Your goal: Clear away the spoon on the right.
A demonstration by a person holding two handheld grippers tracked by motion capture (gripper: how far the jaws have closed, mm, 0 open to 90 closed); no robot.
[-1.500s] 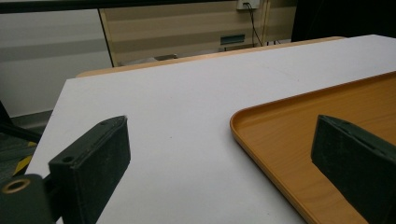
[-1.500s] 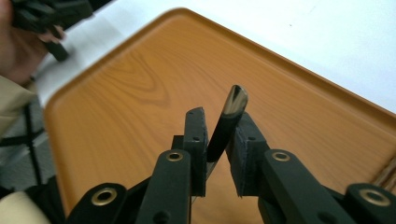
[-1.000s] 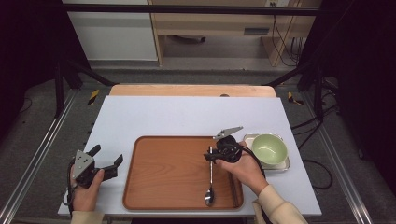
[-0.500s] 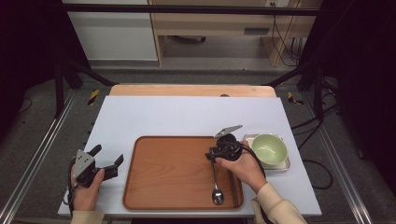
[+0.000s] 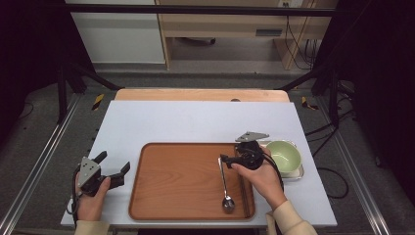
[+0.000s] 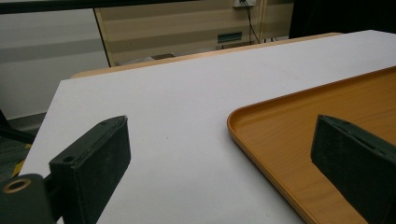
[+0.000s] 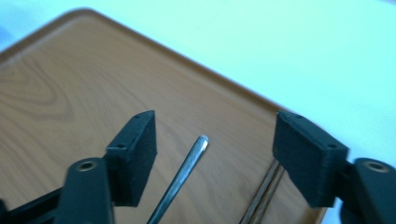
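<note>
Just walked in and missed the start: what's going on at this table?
A person works with a gripper in each hand. The right gripper, jaws open, sits around the handle end of a metal spoon lying on a wooden tray. The left gripper waits open left of the tray. A green bowl stands at the right.

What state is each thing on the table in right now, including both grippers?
Left gripper: open, empty, beside the tray's left edge.
Right gripper: open, jaws either side of the spoon handle, not clamped.
Spoon: lying flat on the tray.
Chopsticks: lying flat along the tray's right side.
Tray: flat on the table.
Green bowl: upright, looks empty.
</note>
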